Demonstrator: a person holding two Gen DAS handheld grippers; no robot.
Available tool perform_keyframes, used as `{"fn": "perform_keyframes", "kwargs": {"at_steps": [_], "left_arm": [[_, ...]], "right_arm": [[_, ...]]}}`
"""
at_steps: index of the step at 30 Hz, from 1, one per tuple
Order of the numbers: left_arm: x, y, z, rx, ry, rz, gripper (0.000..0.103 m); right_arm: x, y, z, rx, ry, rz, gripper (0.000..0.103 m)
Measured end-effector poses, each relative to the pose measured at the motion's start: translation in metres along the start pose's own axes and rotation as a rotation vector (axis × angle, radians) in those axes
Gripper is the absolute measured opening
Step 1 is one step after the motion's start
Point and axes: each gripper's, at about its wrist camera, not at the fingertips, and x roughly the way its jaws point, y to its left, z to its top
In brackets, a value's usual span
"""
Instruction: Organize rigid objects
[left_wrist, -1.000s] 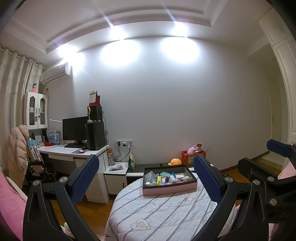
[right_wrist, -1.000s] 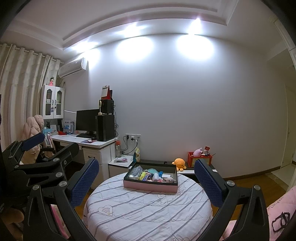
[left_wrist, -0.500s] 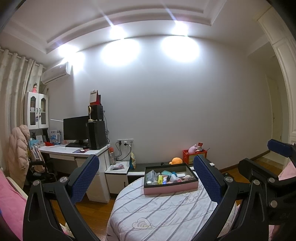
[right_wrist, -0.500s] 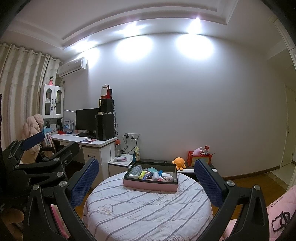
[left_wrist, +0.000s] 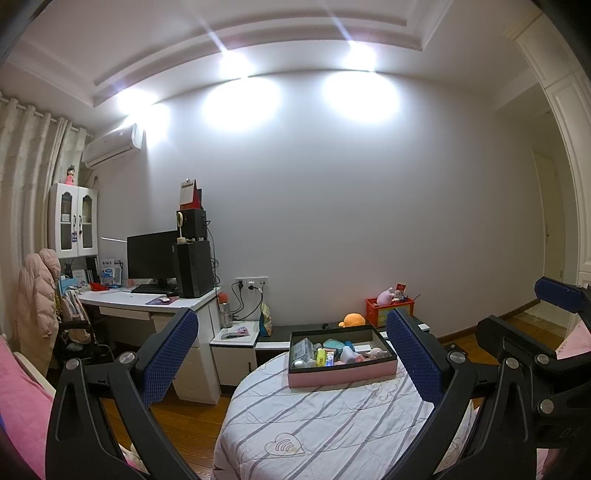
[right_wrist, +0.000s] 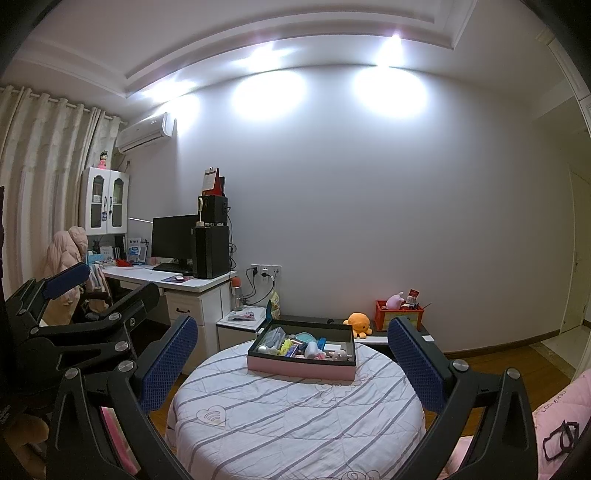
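A pink box with a black inside (left_wrist: 341, 373) stands on the far part of a round table with a striped white cloth (left_wrist: 325, 424). It holds several small items: a clear packet, a silver ball, a yellow tube, a teal case. The box also shows in the right wrist view (right_wrist: 301, 365). My left gripper (left_wrist: 291, 354) is open and empty, held well short of the box. My right gripper (right_wrist: 291, 358) is open and empty, also held back from the table (right_wrist: 295, 417). The right gripper shows at the right edge of the left wrist view.
A white desk (right_wrist: 177, 282) with a monitor and a black computer tower stands at the left. A low nightstand (right_wrist: 240, 325) stands behind the table. An orange plush (right_wrist: 357, 323) and a red crate (right_wrist: 399, 319) sit by the wall. Pink bedding (right_wrist: 554, 421) lies at the right.
Both views have shifted slightly; the box and table sit a little further right in the left wrist view. Both grippers stay open and empty.
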Motion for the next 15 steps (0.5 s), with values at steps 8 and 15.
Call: {"fn": "perform_keyframes", "kwargs": {"at_steps": [8, 15], "left_arm": [[-0.0014, 0.0036, -0.0006, -0.009, -0.007, -0.009, 0.103], [-0.0048, 0.0073, -0.0003, -0.008, -0.031, -0.011, 0.103]], "right_arm": [[0.002, 0.0007, -0.0022, 0.008, 0.007, 0.007, 0.103], [0.0022, 0.0002, -0.0024, 0.012, 0.001, 0.008, 0.103]]}}
